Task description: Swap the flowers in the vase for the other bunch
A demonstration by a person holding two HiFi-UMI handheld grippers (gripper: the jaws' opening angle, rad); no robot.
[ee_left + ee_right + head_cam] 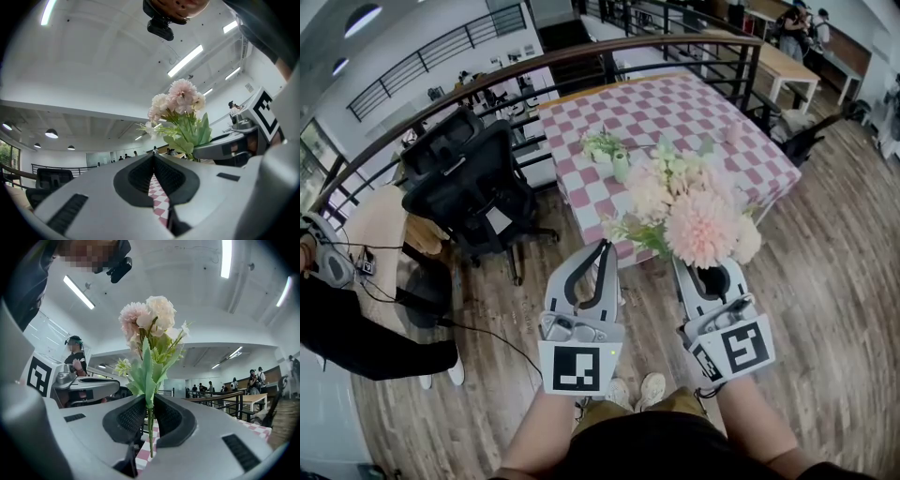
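Note:
My right gripper [697, 266] [149, 399] is shut on the stems of a bunch of pale pink flowers [697, 223] [148, 317], held upright in the air short of the table. The blooms hide its fingertips in the head view. My left gripper [602, 247] [153, 157] is level with it on the left, jaws shut with nothing between them. The bunch [180, 100] shows to its right in the left gripper view. On the pink-and-white checked table [703, 112] stands a small pale vase [621, 167], with a small green-and-white bunch [600, 143] close beside it.
A black office chair [473, 183] stands left of the table. A curved dark railing [581, 56] runs behind both. Someone in dark sleeves [342, 323] is at the far left. Wooden floor [825, 262] lies between me and the table. More tables and people are at the far right.

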